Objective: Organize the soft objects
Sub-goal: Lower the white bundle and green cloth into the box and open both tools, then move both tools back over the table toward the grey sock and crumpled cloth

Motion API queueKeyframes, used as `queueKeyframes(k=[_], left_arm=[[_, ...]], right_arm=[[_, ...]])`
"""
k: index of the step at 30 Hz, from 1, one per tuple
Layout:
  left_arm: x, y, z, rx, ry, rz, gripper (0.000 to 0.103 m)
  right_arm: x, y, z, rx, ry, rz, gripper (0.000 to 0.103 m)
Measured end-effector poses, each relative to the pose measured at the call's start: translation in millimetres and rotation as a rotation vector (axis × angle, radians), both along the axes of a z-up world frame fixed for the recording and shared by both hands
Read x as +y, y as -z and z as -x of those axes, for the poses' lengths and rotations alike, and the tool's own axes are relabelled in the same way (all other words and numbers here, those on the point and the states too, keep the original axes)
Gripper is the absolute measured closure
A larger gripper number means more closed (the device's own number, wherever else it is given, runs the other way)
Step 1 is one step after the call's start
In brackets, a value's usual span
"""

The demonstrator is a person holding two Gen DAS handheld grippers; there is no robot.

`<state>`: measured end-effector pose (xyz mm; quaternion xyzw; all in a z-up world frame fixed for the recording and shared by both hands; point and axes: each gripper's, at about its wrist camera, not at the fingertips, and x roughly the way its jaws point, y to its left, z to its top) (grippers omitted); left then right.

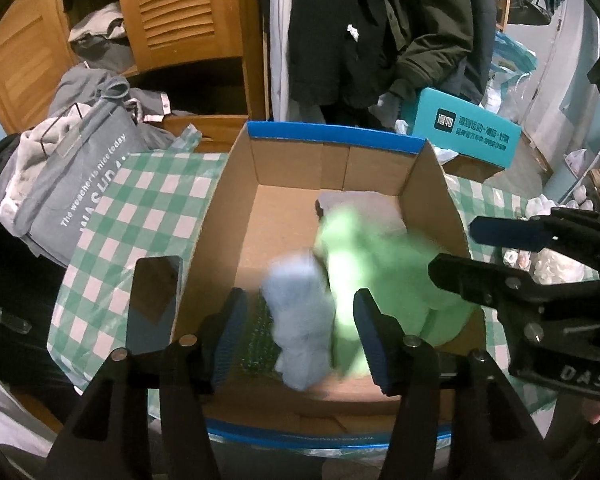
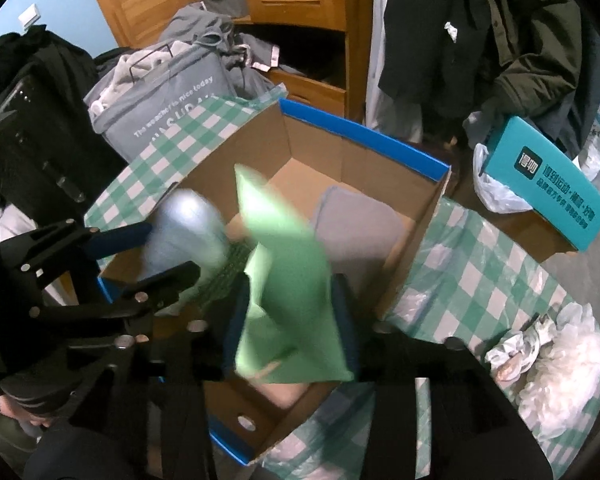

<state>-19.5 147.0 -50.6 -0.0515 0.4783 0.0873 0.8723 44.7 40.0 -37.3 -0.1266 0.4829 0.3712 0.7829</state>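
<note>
Cloths are mid-transfer into the box (image 1: 428,200): the blue cloth (image 1: 300,320) hangs between the half-open jaws of the left tool (image 1: 300,336), and the green cloth (image 2: 288,280) between the half-open jaws of the right tool (image 2: 288,320); neither pad visibly presses, and both cloths are motion-blurred, apparently released. Farther in, a grey cloth (image 2: 360,220) already lies on the box floor. Judged remaining: clothing heaped in the grey bag (image 1: 80,184) beyond the checked desk (image 1: 140,208).

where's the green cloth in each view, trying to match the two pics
Left wrist view: the green cloth is blurred, right of centre inside the cardboard box, beside the pale blue cloth.
Right wrist view: the green cloth fills the centre, between the fingers of the right gripper.
Shared landmark: the teal carton beyond the box.
</note>
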Motion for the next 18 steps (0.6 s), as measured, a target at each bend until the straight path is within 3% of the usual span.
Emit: queueKeyframes(k=[1,4,18], left_arm=[[-0.5,-0.9,0.2,-0.003,0.002,-0.001,0.045],[-1.5,-3.1,0.9,-0.012,0.003,-0.003,0.041],[-23.7,-13.7,-3.7,-0.039,0.053,-0.007,0.037]], right_arm=[[-0.9,-0.8,0.0,-0.003,0.003,-0.003,0.045],[-6.0,-3.4,-0.4,-0.011,0.015,-0.005,0.045],[-42.5,-11.8,-5.2,-0.006,0.096,-0.024,0.045]])
